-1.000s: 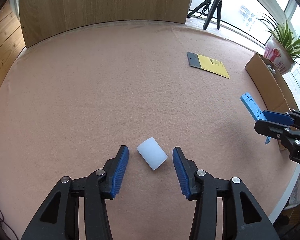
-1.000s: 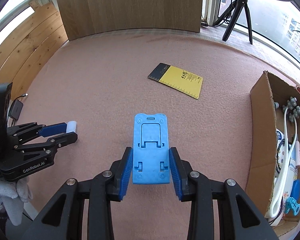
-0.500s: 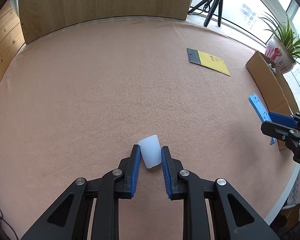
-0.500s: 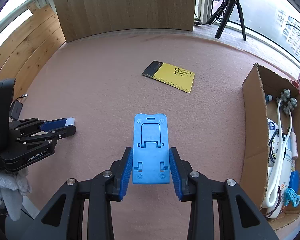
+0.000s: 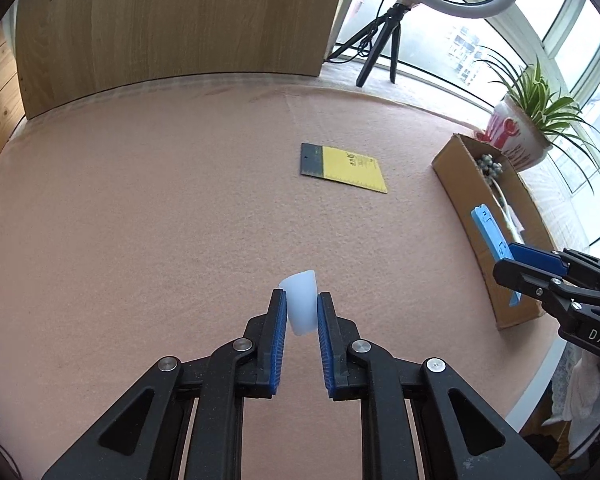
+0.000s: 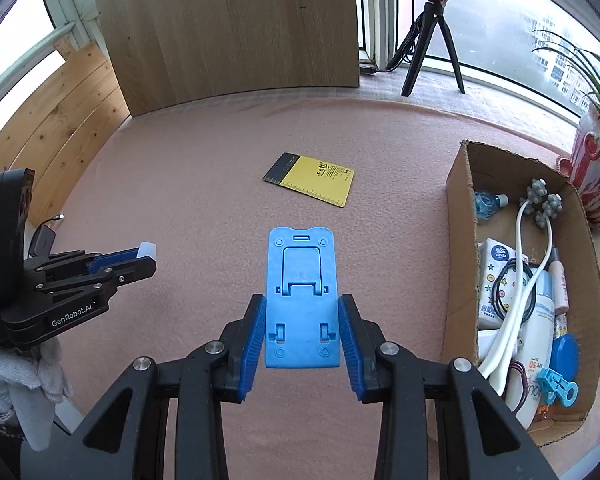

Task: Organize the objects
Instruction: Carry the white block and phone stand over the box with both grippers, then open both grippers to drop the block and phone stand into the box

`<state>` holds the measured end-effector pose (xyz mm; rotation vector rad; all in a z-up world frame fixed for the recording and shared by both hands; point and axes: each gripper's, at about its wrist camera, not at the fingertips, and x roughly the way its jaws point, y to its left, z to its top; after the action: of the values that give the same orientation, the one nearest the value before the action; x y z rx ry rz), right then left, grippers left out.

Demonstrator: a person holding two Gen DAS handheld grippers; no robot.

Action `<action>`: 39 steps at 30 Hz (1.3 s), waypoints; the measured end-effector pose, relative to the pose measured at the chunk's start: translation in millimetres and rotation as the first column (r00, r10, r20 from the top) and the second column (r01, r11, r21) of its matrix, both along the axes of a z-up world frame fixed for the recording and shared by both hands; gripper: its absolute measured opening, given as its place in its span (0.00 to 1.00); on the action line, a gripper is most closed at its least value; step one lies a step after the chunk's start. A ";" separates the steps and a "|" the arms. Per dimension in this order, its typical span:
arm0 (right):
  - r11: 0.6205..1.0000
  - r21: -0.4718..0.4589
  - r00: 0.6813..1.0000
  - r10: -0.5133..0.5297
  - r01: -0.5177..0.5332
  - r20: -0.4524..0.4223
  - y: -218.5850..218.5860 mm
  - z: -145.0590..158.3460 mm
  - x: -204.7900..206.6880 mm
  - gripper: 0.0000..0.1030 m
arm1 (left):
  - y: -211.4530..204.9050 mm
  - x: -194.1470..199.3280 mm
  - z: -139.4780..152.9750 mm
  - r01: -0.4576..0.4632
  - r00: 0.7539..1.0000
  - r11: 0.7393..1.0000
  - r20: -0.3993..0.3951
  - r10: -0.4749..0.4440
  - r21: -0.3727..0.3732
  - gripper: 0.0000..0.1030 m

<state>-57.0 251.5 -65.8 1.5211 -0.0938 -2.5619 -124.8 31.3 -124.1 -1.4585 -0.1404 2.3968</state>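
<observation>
The left gripper (image 5: pixel 302 304) has its blue fingers (image 5: pixel 279 320) closing on a small white cup (image 5: pixel 299 300), which sits pinched between them with its wider rim pointing away from the camera, toward twelve o'clock. In the right wrist view the same gripper (image 6: pixel 140 258) shows at nine o'clock, the cup's white end (image 6: pixel 147 249) poking out past the finger tips.

The right gripper (image 6: pixel 301 324) has its fingers (image 6: pixel 253 340) clamped on the two long edges of a blue phone stand (image 6: pixel 302 292), which lies flat between them and reaches out toward twelve o'clock. From the left wrist view the stand (image 5: pixel 490 236) appears edge-on at three o'clock, in front of the cardboard box (image 5: pixel 460 176).

A pink felt cover lies over the tabletop (image 6: pixel 204 184). A yellow notepad with a dark top strip (image 6: pixel 312 180) lies flat near the middle, at twelve o'clock from the stand. The cardboard box (image 6: pixel 458 216) stands open at three o'clock, holding a white massage roller (image 6: pixel 516 280), a tissue pack (image 6: pixel 498 256), bottles and small blue pieces. A potted plant (image 5: pixel 516 136) stands just beyond the box, and a ring light on a tripod (image 5: pixel 384 44) at one o'clock.
</observation>
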 end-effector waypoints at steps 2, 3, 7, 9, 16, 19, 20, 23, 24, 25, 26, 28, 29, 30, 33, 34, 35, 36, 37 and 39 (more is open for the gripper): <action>1.000 -0.004 1.000 -0.016 0.016 -0.015 11.0 6.9 4.0 0.32 | 18.1 -2.8 9.1 0.029 0.999 0.999 -0.017 -0.028 0.020 0.16; 1.000 -0.005 0.999 -0.025 0.025 -0.022 16.9 10.2 6.5 0.32 | 27.5 -4.4 13.1 0.043 0.999 0.999 -0.024 -0.042 0.031 0.16; 0.998 -0.009 0.997 -0.070 0.069 -0.045 43.8 21.2 17.8 0.32 | 70.6 -10.1 26.5 0.110 0.993 0.992 -0.046 -0.107 0.065 0.16; 0.995 -0.006 0.994 -0.096 0.096 -0.053 58.7 25.0 22.9 0.32 | 93.5 -11.5 32.4 0.146 0.988 0.986 -0.056 -0.142 0.078 0.16; 0.979 -0.001 0.977 -0.203 0.203 -0.062 117.3 31.1 40.3 0.32 | 173.5 -12.4 40.3 0.269 0.962 0.958 -0.074 -0.262 0.101 0.16; 0.969 0.004 0.968 -0.245 0.245 -0.058 140.3 29.3 45.6 0.32 | 202.0 -11.4 42.9 0.307 0.951 0.946 -0.077 -0.300 0.102 0.16; 0.967 0.004 0.965 -0.256 0.256 -0.056 147.0 28.2 46.8 0.32 | 210.0 -11.1 42.9 0.318 0.947 0.943 -0.077 -0.311 0.102 0.16; 0.959 0.003 0.958 -0.282 0.283 -0.050 162.7 24.7 51.2 0.32 | 231.3 -12.6 40.3 0.345 0.938 0.934 -0.073 -0.340 0.094 0.16; 0.958 0.004 0.957 -0.288 0.288 -0.048 166.8 23.4 52.2 0.32 | 237.9 -12.9 39.4 0.352 0.936 0.932 -0.070 -0.346 0.090 0.16; 0.956 0.004 0.955 -0.293 0.293 -0.045 170.2 22.0 53.3 0.32 | 243.5 -13.9 37.9 0.357 0.934 0.930 -0.067 -0.352 0.087 0.16; 0.955 0.003 0.954 -0.297 0.298 -0.042 173.6 20.6 54.2 0.32 | 249.4 -13.8 37.3 0.362 0.932 0.929 -0.065 -0.357 0.084 0.16; 0.952 0.000 0.952 -0.304 0.305 -0.036 178.6 18.0 55.3 0.32 | 258.3 -14.0 36.2 0.368 0.929 0.927 -0.064 -0.363 0.076 0.18; 0.952 -0.003 0.951 -0.307 0.307 -0.033 181.1 16.8 55.5 0.32 | 262.0 -14.0 36.0 0.367 0.929 0.927 -0.066 -0.363 0.071 0.23; 0.951 -0.008 0.950 -0.310 0.310 -0.033 183.4 16.1 56.0 0.32 | 264.9 -14.0 36.0 0.367 0.929 0.928 -0.068 -0.363 0.068 0.26; 0.950 -0.043 0.950 -0.310 0.309 -0.040 188.5 16.7 59.8 0.34 | 269.2 -14.4 37.4 0.365 0.930 0.929 -0.076 -0.360 0.062 0.56; 0.950 -0.045 0.949 -0.312 0.310 -0.040 189.6 16.9 60.1 0.38 | 269.9 -13.7 38.4 0.363 0.930 0.930 -0.082 -0.358 0.057 0.57; 0.948 -0.039 0.947 -0.317 0.316 -0.048 190.1 17.7 60.6 0.45 | 270.1 -13.6 39.3 0.361 0.931 0.931 -0.085 -0.356 0.050 0.57; 0.947 -0.032 0.945 -0.322 0.320 -0.058 190.4 18.6 61.3 0.53 | 270.1 -13.6 39.9 0.359 0.931 0.932 -0.087 -0.354 0.046 0.57; 0.946 -0.027 0.944 -0.324 0.323 -0.065 190.8 19.5 61.8 0.55 | 268.6 -13.6 40.3 0.358 0.932 0.933 -0.087 -0.353 0.045 0.57; 0.944 -0.024 0.942 -0.329 0.328 -0.068 191.6 20.1 61.3 0.56 | 267.2 -12.9 40.7 0.356 0.932 0.934 -0.088 -0.352 0.037 0.57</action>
<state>4.3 443.1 -45.7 1.5188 -0.3851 -2.8596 -137.7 298.5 -83.4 -1.2403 0.0745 2.1352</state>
